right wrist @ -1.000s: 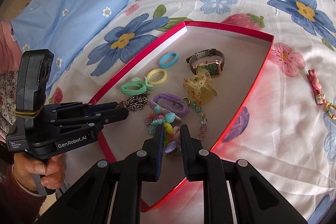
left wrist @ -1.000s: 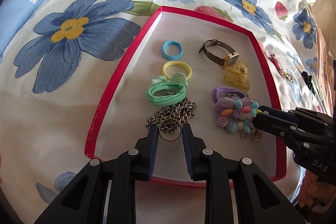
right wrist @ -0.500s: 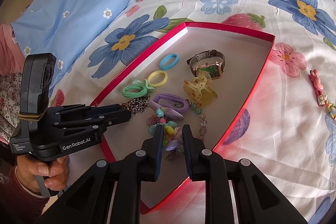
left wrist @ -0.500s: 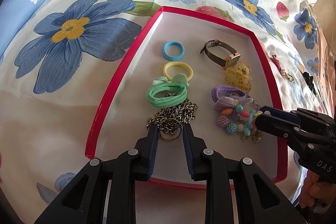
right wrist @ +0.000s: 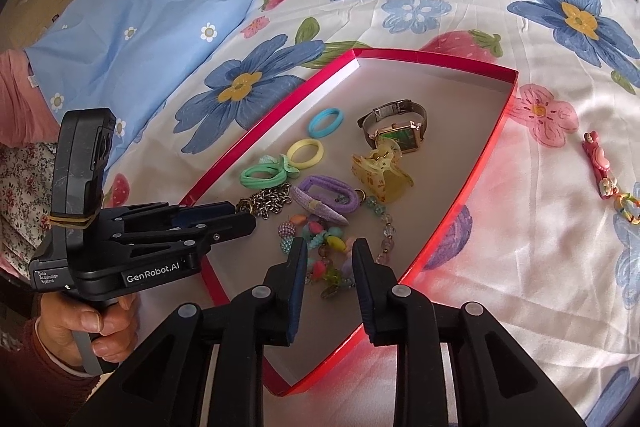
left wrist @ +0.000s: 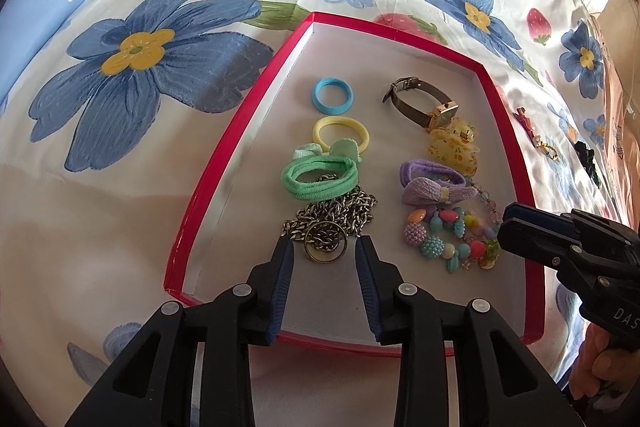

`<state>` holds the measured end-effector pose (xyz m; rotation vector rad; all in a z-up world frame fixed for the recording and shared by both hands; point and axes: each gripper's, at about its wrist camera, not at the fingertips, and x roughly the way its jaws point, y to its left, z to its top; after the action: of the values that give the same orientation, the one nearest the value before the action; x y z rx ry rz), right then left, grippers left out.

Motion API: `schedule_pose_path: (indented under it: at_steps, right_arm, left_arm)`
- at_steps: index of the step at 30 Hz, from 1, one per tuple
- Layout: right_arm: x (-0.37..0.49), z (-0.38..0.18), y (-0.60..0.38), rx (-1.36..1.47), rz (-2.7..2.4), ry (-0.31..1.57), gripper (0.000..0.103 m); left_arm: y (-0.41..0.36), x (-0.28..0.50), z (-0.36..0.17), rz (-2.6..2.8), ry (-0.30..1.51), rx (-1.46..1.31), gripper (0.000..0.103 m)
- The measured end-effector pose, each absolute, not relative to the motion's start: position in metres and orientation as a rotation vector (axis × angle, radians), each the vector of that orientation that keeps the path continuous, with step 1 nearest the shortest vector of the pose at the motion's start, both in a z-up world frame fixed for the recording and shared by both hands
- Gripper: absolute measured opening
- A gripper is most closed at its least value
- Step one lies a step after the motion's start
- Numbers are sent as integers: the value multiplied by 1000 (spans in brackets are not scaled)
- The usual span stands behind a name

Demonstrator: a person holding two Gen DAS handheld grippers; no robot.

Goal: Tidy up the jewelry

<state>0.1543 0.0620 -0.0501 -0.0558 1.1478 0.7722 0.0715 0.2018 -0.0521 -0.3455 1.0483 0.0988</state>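
The left gripper (left wrist: 323, 246) points steeply down, its fingers (left wrist: 282, 267) parted and just now opening further, a ring of chain lying between the tips untouched by either pad; from the right wrist view it reaches in from 9 o'clock, a hand (right wrist: 86, 323) in a dark red sleeve wrapped around its grip; the right gripper (right wrist: 329, 247) tilts down likewise, its fingers (right wrist: 298, 267) also just spreading, beads loose in the gap; in the left wrist view it enters from 3 o'clock, held by a hand (left wrist: 596, 371) low at the edge.
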Motion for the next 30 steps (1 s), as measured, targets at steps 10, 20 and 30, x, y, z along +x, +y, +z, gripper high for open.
schedule_pose_path:
  at_steps: [10,20,30]
  right_arm:
    - [150,-42,60,-51,772,1126,32]
    - [144,-17,41,31,759,1014,62]
    - [117,-4,22,60,727,905,80]
  left_arm:
    - [201,69,-50,95,1043,-343,39]
    - [208,28,-19,135,919,-393,81]
    - [205,-39,6,184,818,-456,94]
